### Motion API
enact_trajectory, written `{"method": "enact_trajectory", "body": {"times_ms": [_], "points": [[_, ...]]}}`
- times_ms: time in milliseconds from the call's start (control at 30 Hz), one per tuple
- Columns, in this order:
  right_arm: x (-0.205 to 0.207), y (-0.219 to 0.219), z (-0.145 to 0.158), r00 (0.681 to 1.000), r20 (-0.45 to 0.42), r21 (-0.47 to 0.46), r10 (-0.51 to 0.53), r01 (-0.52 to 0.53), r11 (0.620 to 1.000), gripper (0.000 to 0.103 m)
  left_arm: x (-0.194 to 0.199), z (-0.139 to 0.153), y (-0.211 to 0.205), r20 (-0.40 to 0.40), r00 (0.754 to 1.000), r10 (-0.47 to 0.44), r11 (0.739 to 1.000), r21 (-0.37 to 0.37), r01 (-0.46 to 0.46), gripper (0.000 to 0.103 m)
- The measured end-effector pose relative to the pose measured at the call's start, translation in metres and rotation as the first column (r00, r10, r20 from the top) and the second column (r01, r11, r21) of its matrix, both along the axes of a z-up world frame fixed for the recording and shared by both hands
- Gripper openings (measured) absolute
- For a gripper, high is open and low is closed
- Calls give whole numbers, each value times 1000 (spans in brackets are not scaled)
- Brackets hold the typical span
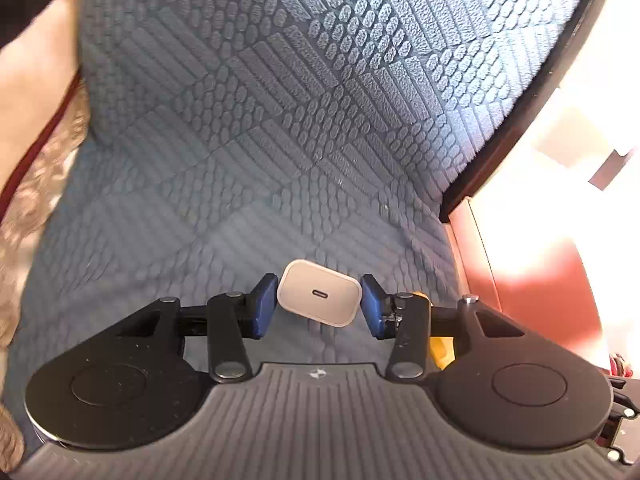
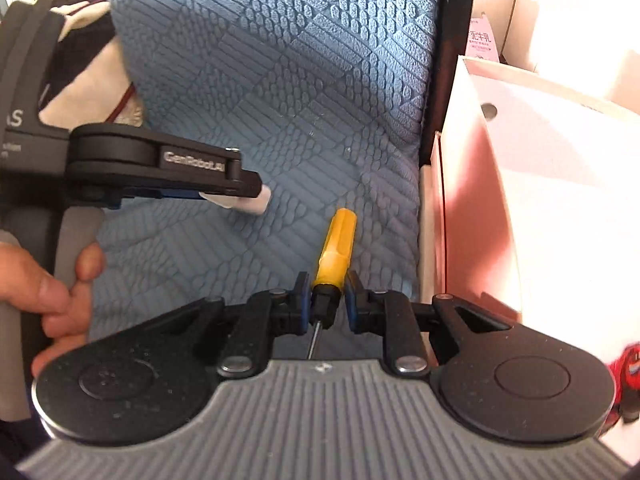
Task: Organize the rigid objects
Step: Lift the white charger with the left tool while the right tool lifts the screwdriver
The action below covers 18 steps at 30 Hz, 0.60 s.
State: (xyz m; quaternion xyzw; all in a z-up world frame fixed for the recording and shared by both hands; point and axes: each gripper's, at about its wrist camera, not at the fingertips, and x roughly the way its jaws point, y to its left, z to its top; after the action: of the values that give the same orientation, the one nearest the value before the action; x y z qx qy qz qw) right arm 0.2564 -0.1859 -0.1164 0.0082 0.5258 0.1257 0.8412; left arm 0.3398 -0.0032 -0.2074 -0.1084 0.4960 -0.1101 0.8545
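1. Left tool (image 1: 319,300): both blue pads press on a white charger block (image 1: 319,293), one on each side. The block sits tilted between them, USB-C port facing the camera.
2. Right wrist view shows the same left tool (image 2: 256,194) from the side, with the white block (image 2: 256,200) sticking out past the fingertips, above the blue textured mat (image 2: 280,80), clear of it as far as I can tell.
3. A hand (image 2: 56,292) grips the grey handle of the left tool at the left edge of that view.
4. Right tool (image 2: 325,300): pinching a screwdriver (image 2: 334,252) at the black collar where the yellow handle meets the shaft. Handle points away from the camera, the thin metal shaft runs back toward the tool body.
5. The screwdriver's yellow handle (image 1: 440,350) is also partly visible in the left wrist view, behind the left tool's right finger linkage.
6. Both items are over the mat near its right edge; I can't tell whether the screwdriver touches it.
7. Just past the mat's dark right edge stands a pink-and-white box (image 2: 520,184), open side up, with a round hole in its white wall. Its contents are not visible.
8. A red item (image 2: 628,364) shows at the far right, too cut off to identify.
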Motion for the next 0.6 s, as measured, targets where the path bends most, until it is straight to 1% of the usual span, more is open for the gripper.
{"method": "enact_trajectory", "body": {"times_ms": [300, 433, 500, 600], "points": [[-39, -8, 14, 999, 0, 54, -33, 33, 998, 21, -60, 11, 20, -28, 999, 26, 999, -47, -27, 51], [-56, -11, 19, 997, -2, 70, -83, 83, 994, 20, -84, 14, 27, -32, 999, 42, 997, -68, -44, 51], [-67, -13, 22, 994, -2, 71, -112, 111, 991, 20, -96, 16, 31, -37, 998, 51, 996, -66, -54, 51], [-74, -11, 21, 994, -6, 78, -105, 105, 991, 20, -112, 20, 38, -37, 997, 70, 995, -66, -72, 51]]}}
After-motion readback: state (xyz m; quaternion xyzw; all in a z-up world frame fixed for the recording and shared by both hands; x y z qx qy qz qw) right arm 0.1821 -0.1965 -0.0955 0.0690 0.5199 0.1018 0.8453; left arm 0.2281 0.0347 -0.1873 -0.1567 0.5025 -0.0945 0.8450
